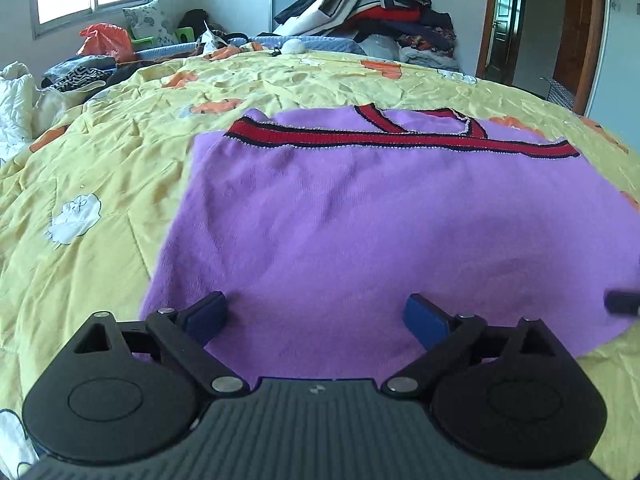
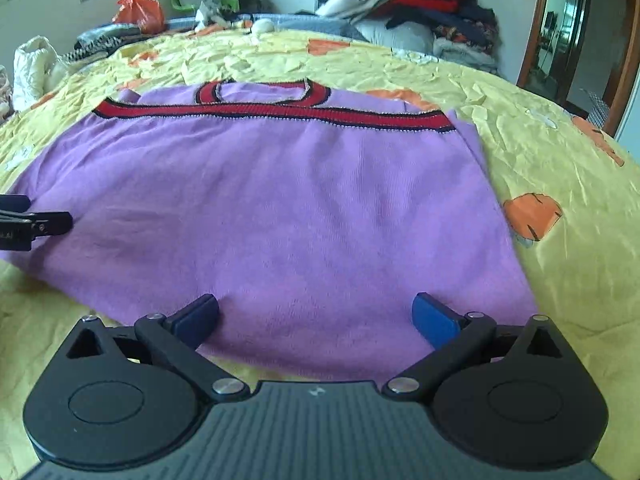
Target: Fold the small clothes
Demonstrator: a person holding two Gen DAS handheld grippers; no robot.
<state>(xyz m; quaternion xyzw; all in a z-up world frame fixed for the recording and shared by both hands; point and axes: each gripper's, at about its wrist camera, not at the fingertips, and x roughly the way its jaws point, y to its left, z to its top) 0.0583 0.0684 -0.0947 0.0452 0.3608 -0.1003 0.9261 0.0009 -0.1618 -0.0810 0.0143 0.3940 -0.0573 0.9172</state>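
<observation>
**Both claws spread over the near fold of the purple sweater**

The purple sweater [image 1: 360, 216] lies flat on the yellow bedspread [image 1: 100, 160], already doubled over so that its red striped hem band [image 1: 400, 140] sits across the far side, toward 12 o'clock, just short of the V-neck trim [image 1: 420, 118]. The near edge looks like a soft fold, not a hem.

The left claw [image 1: 316, 316] hangs over that near edge at 6 o'clock of its own view, jaws spread wide, nothing between the blue pads [image 1: 208, 316], which hover above the knit. The right claw [image 2: 316, 314] stands the same way over the sweater's near right part: released, empty, pads clear of the cloth.

For the next fold, my judgement is that each claw should come down near an outer corner of the near edge, not toward the middle where they now point, and pinch every layer together; a knit this thick slips if only the top layer is caught. Lifting both sides level and together should keep the band straight.

Hard to read: from the left wrist, the sweater's right side runs out of frame at 3 o'clock, where only a dark blurred tip of the right claw shows. From the right wrist, the left claw enters at 9 o'clock, cut off by the frame. Both claw bodies hide the bedspread right below them. How many layers the sweater has, and where its sleeves lie, cannot be told. The clothes pile [image 1: 372, 4] at the far wall is too jumbled to sort out.
</observation>
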